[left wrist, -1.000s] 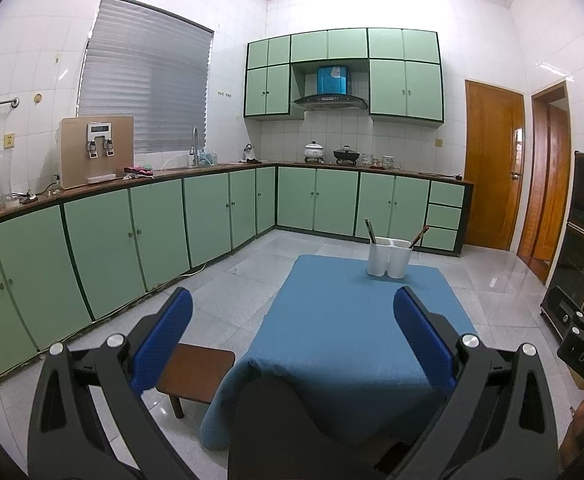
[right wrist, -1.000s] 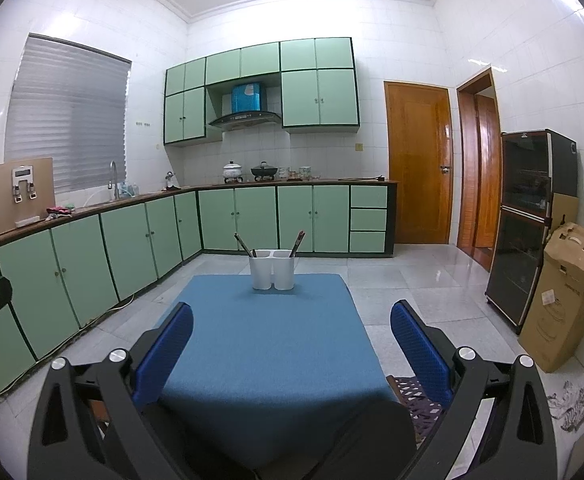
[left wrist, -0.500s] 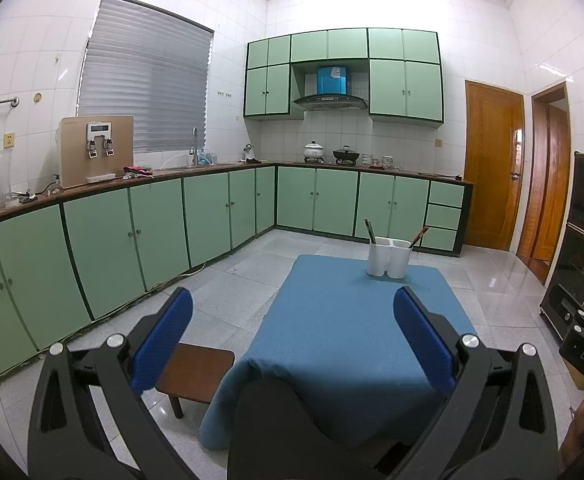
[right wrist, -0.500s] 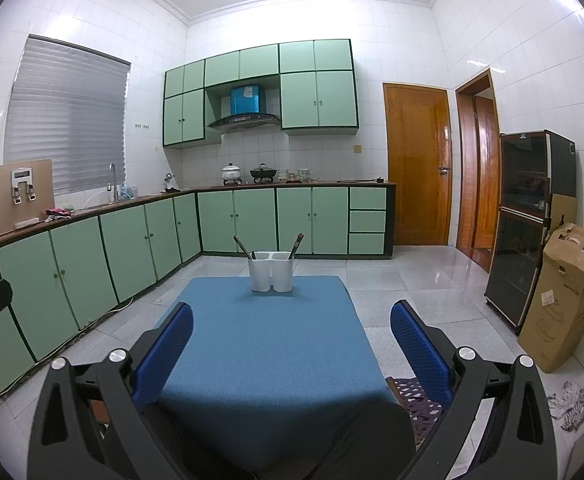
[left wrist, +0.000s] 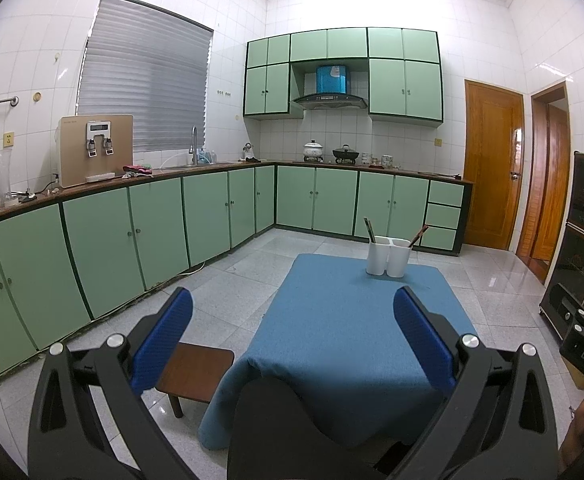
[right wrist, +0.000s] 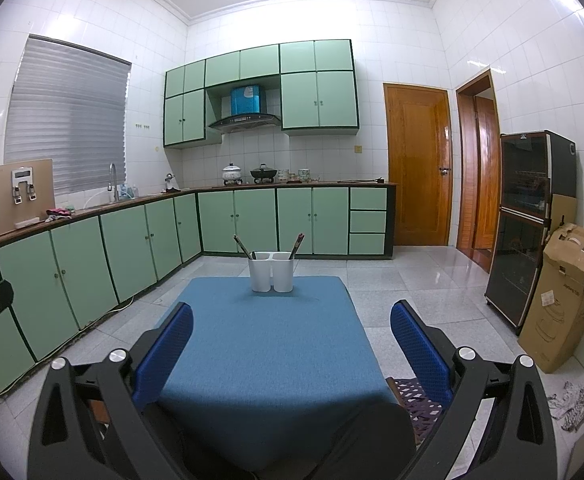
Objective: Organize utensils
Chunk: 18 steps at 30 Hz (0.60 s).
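Observation:
A white two-compartment utensil holder [left wrist: 389, 256] stands at the far end of a low table with a blue cloth [left wrist: 347, 332]. It also shows in the right wrist view [right wrist: 271, 271]. Dark chopstick-like utensils [right wrist: 243, 246] lean out of the left compartment and others [right wrist: 296, 245] out of the right one. My left gripper [left wrist: 292, 320] is open and empty, held above the table's near left corner. My right gripper [right wrist: 292, 324] is open and empty above the table's near edge [right wrist: 260, 360]. Both are far from the holder.
A small brown stool [left wrist: 196, 372] stands left of the table. Green cabinets [left wrist: 132, 232] line the left and back walls. A dark cabinet [right wrist: 531, 224] and a cardboard box [right wrist: 567, 296] stand on the right. A patterned seat [right wrist: 415, 396] sits at the table's right.

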### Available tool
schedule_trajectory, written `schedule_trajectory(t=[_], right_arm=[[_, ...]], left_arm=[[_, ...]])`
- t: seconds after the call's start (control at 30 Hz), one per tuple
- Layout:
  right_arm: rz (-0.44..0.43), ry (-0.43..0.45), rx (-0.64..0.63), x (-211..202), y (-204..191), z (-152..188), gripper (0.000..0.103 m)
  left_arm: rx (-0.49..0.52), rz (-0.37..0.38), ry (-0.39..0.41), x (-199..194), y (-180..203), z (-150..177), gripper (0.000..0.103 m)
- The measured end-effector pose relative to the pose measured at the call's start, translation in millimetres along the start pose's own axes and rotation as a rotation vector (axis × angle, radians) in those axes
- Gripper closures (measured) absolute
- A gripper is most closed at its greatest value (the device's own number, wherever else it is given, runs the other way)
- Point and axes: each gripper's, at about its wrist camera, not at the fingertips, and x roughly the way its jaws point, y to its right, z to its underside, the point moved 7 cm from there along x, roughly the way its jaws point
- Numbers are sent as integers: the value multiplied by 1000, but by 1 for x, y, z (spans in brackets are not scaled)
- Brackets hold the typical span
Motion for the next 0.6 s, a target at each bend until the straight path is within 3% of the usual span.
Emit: schedule_trajectory(t=[0.6], right_arm=[[-4,-3,-2,0,-4,-3,6]], left_arm=[[1,1,-1,0,0,0,5]])
